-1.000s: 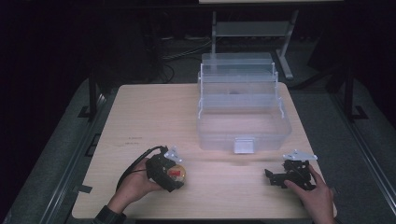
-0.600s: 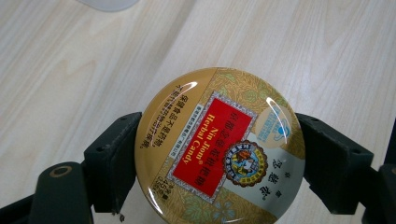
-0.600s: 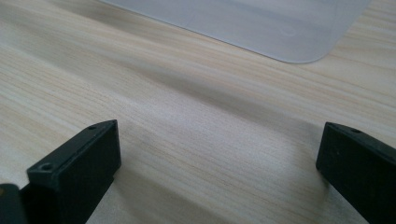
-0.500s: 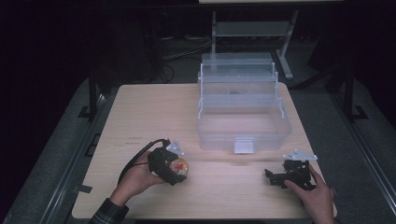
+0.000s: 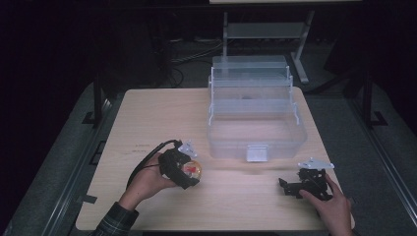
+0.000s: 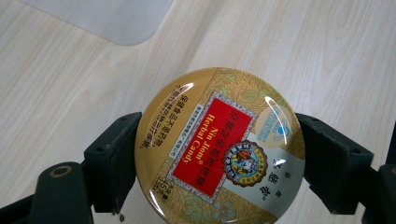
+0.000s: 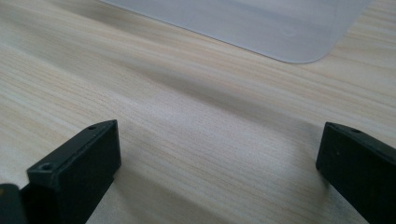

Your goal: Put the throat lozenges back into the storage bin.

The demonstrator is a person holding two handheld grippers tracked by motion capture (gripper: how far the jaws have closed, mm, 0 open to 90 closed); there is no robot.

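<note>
A round gold candy tin (image 6: 219, 149) with a red label sits clamped between the two black jaws of my left gripper (image 6: 219, 163). From above, that left gripper (image 5: 189, 172) is at the table's front left with the tin (image 5: 192, 170) showing at its tip, a little in front of a clear plastic toolbox (image 5: 255, 115). The box stands open with its tiered trays stepped back. My right gripper (image 5: 290, 186) rests low at the front right, jaws wide apart over bare wood with nothing between them (image 7: 219, 158).
The light wooden table (image 5: 147, 118) has free room on its left half and along the front. A corner of the clear box (image 7: 280, 28) lies just ahead of the right gripper. Dark floor, cables and a metal stand lie beyond the far edge.
My left gripper has moved slightly right and toward the box with the tin in it. The right gripper has stayed put.
</note>
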